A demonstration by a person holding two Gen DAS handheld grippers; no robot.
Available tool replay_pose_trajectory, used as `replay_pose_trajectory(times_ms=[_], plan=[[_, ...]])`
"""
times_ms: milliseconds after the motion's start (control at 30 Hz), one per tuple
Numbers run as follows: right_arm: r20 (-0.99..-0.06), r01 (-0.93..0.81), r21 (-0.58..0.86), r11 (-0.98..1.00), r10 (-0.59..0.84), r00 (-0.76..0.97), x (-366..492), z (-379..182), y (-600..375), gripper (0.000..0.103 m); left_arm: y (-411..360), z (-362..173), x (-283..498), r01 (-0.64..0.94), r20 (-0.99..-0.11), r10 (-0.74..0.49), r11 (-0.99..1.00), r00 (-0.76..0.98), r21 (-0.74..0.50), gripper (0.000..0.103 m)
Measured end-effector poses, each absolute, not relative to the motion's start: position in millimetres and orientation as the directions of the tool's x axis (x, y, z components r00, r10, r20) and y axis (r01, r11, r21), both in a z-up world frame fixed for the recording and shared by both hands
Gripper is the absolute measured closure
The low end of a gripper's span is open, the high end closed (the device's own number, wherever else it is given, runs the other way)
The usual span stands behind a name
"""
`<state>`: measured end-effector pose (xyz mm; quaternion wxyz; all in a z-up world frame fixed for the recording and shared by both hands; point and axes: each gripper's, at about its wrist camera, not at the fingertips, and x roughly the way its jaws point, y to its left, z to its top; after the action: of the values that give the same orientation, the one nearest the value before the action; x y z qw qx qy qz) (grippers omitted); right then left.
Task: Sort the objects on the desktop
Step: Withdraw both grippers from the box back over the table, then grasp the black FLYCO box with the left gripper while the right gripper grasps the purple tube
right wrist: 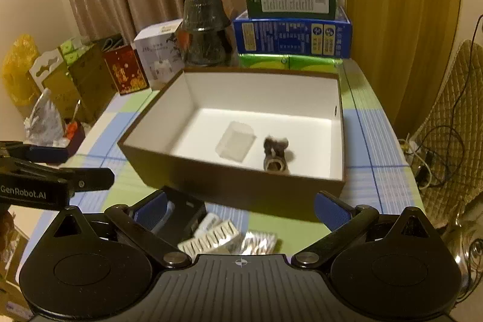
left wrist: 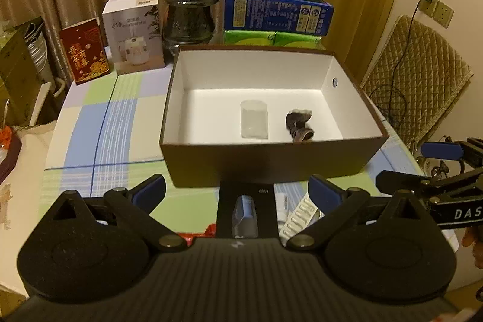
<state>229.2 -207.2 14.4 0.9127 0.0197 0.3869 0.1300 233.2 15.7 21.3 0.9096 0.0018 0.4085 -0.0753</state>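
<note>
While the brown box (left wrist: 271,162) sits open on the checked tablecloth (left wrist: 99,141) in the left wrist view, the left gripper (left wrist: 237,189) hovers just in front of its near wall with both blue pads spread wide and nothing between them. Below it lie a black card with a small clear-capped item (left wrist: 246,218) and, to the right, a white blister strip (left wrist: 299,216). Inside the box rest a clear plastic case (left wrist: 254,122) and a small dark bundle (left wrist: 299,125), near each other but apart. The right gripper (left wrist: 422,168) shows at the right edge, fingers parted.

In the right wrist view the right gripper (right wrist: 241,208) also stands wide open and empty, above white blister strips (right wrist: 211,234) and a silvery foil pack (right wrist: 259,242) lying just beside the black card (right wrist: 184,212). The box (right wrist: 241,186) is directly beyond them, its two contents visible on the white floor. The left gripper (right wrist: 69,171) reaches in from the left.

The risks, as I judge them: the strips lie flat and overlapping, so a closing pinch may slide off or lift two at once; the box wall is close, so a low approach could shove it; and the two grippers hang near enough to collide over the same pile
</note>
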Motion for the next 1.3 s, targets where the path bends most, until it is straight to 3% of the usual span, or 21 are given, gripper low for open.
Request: replay_pose_trajectory(times_ms=[1300], plan=[[-0.794, -0.206, 0.161, 0.965, 0.251, 0.553, 171.0, -33.1, -212.3, 0.002, 2.8, -21.8, 184.8, 0.142, -0.834, -0.092, 0.99, 0.545, -0.017, 0.004]])
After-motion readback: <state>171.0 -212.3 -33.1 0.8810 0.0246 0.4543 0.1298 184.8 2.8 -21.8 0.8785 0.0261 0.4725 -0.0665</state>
